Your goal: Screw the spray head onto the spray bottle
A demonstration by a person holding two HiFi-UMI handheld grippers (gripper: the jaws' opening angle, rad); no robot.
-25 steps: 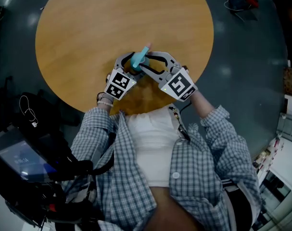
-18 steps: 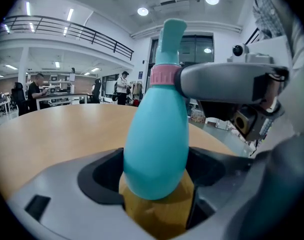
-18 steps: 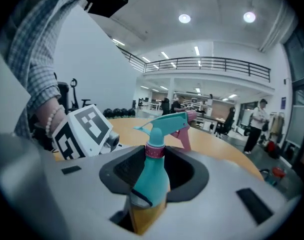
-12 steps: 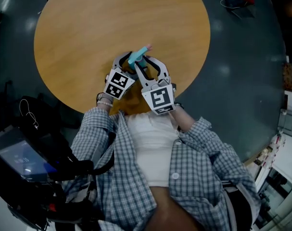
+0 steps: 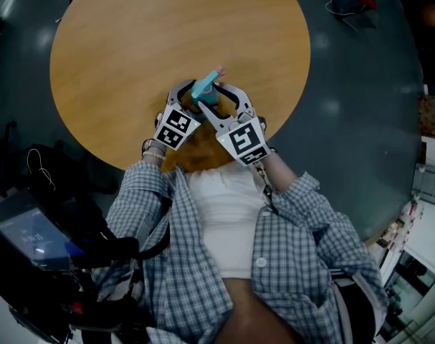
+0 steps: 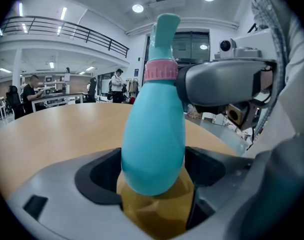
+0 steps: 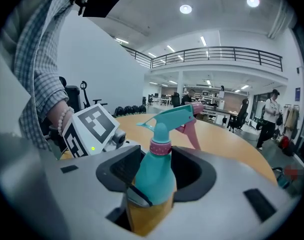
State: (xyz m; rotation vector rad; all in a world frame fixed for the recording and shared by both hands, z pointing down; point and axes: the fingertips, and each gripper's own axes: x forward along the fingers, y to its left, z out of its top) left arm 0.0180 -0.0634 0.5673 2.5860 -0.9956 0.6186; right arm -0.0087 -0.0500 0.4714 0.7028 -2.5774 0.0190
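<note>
A teal spray bottle (image 5: 205, 88) stands on the round wooden table (image 5: 145, 34) near its front edge. It has a pink collar (image 7: 160, 146), and the teal spray head (image 7: 174, 116) with a pink trigger sits on top. My left gripper (image 5: 190, 99) is shut on the bottle's lower body (image 6: 154, 139). My right gripper (image 5: 218, 100) reaches in from the right at neck height. Its jaws have just been opening and now stand open, with the bottle (image 7: 154, 176) between them and gaps beside the neck. One right finger (image 6: 219, 84) sits beside the collar in the left gripper view.
The bottle is the only thing I see on the table. My checked sleeves and body press against the near table edge (image 5: 196, 160). Dark gear (image 5: 45, 242) lies on the floor at lower left, cables (image 5: 350, 2) at upper right. People stand far off in the hall.
The right gripper has swung round the bottle, and its marker cube has moved left toward the left gripper's cube. Its jaws stand wider. The left gripper and the bottle have stayed put.
</note>
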